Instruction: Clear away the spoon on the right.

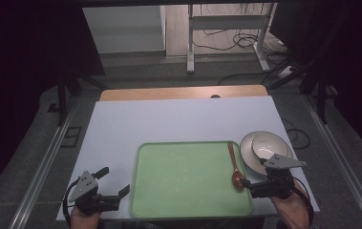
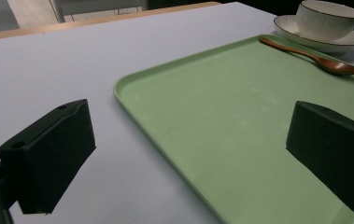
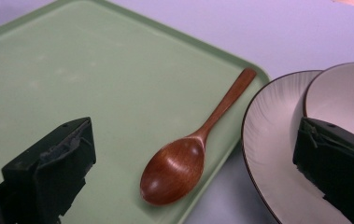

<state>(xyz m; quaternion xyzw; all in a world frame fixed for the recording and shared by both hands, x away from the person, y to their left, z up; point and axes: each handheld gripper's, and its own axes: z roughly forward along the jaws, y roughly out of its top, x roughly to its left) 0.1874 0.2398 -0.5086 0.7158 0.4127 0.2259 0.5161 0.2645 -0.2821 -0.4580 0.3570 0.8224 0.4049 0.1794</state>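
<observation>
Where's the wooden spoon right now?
In the high view the spoon lies along the right edge of the green tray, beside the saucer, its scoop end just ahead of the right hand-held gripper.

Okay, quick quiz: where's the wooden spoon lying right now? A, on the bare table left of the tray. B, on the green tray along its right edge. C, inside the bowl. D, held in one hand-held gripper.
B: the wooden spoon lies flat on the green tray by its right edge, next to the bowl on its plate, and both hand-held grippers are open and empty.
</observation>
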